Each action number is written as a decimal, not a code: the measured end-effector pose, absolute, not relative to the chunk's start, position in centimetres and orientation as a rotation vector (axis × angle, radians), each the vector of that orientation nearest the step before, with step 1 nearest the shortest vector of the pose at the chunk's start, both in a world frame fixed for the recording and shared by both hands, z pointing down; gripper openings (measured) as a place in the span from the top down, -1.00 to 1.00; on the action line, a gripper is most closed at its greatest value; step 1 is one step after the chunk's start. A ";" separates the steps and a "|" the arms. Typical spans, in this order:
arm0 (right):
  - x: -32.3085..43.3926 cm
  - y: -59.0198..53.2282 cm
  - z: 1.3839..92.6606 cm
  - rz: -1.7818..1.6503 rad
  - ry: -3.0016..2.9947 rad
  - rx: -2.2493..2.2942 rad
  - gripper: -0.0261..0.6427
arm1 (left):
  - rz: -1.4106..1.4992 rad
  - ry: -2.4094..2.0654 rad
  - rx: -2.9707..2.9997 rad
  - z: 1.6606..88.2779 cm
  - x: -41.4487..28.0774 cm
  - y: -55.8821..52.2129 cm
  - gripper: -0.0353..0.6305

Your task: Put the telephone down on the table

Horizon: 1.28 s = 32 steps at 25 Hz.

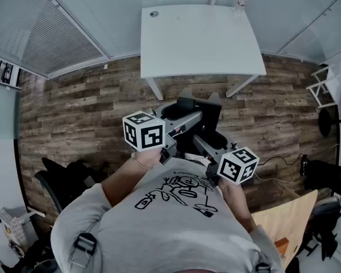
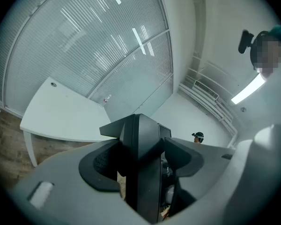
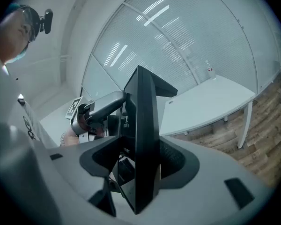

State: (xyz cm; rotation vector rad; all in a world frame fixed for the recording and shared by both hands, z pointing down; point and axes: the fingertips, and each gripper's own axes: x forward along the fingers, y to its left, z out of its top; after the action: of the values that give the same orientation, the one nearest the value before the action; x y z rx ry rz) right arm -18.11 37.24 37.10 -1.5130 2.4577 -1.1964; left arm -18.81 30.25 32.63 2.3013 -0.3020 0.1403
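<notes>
A black telephone hangs in the air over the wooden floor, held between both grippers in front of the person's chest. My left gripper is shut on it from the left, and the black body fills the space between its pads. My right gripper is shut on it from the lower right, the dark slab standing upright between its jaws. The white table lies farther ahead, apart from the telephone.
On the table's far edge stand a small bottle and a round item. A dark chair sits at the lower left, a white rack at the right, a light board at the lower right.
</notes>
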 end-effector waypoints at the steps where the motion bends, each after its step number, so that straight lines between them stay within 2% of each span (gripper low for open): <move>1: -18.1 37.0 37.1 -1.196 2.458 -1.512 0.20 | 0.139 -0.303 2.302 32.6 -18.8 30.0 0.02; 24: -25.6 34.8 37.9 -1.235 2.431 -1.523 0.20 | 0.156 -0.292 2.302 33.4 -26.0 27.8 0.02; 32: -26.1 34.0 38.4 -1.247 2.459 -1.511 0.20 | 0.143 -0.311 2.286 33.9 -26.8 27.0 0.02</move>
State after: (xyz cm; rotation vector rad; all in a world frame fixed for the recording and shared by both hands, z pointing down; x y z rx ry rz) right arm -26.12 34.03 38.40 -1.5110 2.4591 -1.2469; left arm -26.78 26.99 33.92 2.2857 -0.3109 0.1431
